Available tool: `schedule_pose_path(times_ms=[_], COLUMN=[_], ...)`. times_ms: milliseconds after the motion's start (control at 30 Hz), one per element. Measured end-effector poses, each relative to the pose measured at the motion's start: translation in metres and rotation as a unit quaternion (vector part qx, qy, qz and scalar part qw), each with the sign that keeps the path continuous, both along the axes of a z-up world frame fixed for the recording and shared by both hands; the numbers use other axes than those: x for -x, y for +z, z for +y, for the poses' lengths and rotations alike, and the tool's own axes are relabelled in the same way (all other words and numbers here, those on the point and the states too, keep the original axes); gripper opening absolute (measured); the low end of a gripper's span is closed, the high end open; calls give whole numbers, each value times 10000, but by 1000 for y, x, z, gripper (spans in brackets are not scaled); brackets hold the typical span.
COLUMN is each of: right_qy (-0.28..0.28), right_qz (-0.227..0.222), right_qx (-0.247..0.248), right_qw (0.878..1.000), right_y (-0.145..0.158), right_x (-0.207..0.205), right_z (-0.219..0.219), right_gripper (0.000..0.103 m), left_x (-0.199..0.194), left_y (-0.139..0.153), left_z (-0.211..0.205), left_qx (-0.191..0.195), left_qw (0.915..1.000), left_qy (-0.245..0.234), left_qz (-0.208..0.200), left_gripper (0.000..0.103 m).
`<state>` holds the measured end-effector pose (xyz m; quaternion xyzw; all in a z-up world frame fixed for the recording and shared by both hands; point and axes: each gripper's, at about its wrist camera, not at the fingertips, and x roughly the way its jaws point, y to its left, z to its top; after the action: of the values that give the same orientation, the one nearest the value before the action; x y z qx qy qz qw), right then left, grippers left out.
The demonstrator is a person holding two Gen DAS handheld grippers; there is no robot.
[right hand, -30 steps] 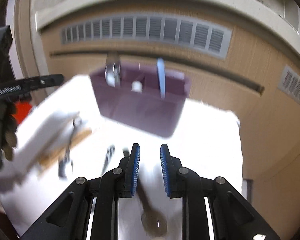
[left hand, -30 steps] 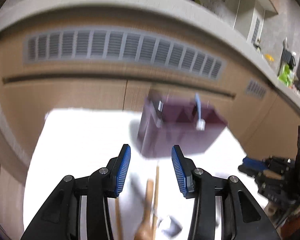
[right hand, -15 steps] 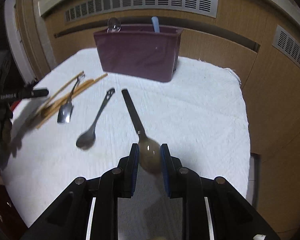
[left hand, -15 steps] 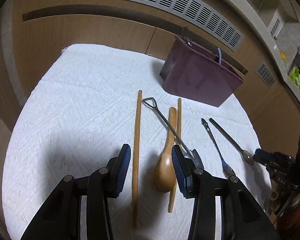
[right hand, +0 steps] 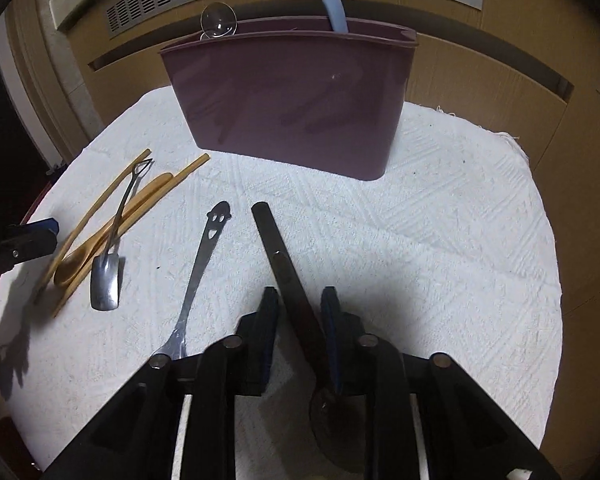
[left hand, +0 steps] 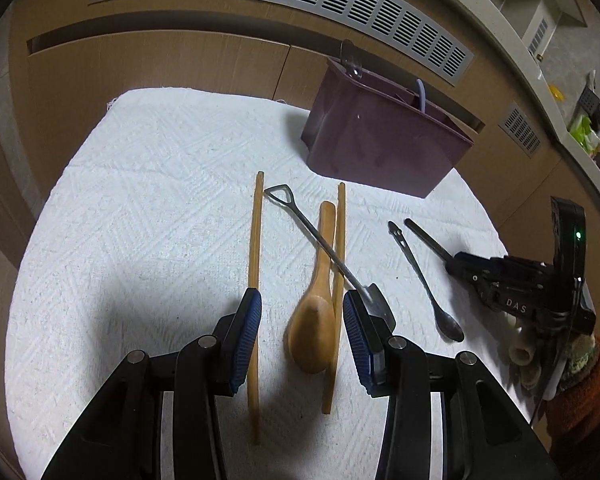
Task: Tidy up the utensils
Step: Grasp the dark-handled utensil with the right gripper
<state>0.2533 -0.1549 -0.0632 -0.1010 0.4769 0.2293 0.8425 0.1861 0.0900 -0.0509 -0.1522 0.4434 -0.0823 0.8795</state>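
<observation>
A purple caddy stands at the table's far side, with a clear spoon and a blue handle in it. My left gripper is open, low over a wooden spoon, two chopsticks and a shovel-shaped metal spoon. My right gripper is open, its jaws either side of a dark-handled spoon that lies on the cloth. A smiley-handled metal spoon lies to its left.
A white textured cloth covers the round table. Wooden cabinet fronts with vent grilles stand close behind. The right gripper also shows in the left wrist view.
Both grippers have tilted down and dropped towards the table. The right gripper has moved forward, so its jaws now straddle the dark spoon's handle. No utensil has moved.
</observation>
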Motion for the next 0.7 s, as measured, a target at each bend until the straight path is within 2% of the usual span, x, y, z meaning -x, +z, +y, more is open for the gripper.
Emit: schedule_pose_path(times_ms=[67,200,333,433,533,600,700], right_qy=[12,138,157,58,-104,-222,-290], right_qz=[105,312,118,-70,-80,-18,32], right_qx=[-93,-359,-276,-195,-202,-286,-409], right_qw=[9999,9988,9994,9998,9997,9993,9987], right_y=[2,4,2,3,3,3,4], right_x=[9,35,51,56,51,48,45], right_z=[2,10,15,11,-1,-12,-21], right_gripper=[12,11,11,11,11,11,12], left_x=[-5,-21,-56,-84,-102,-109,-110], left_y=[-3,-6,-10,-18,-17,-17,-18], left_z=[-1,-7,-13,-19,-30,-41,-63], left_qx=[46,164,270,64,-316,-519,-791], left_qw=[10000,9997,9990,9984,9979,9976,9959], left_qy=[-22,-88,-60,107,223,109,-340], left_qz=[48,151,362,556,510,452,278], left_gripper=[44,44,44,44,43,43,43])
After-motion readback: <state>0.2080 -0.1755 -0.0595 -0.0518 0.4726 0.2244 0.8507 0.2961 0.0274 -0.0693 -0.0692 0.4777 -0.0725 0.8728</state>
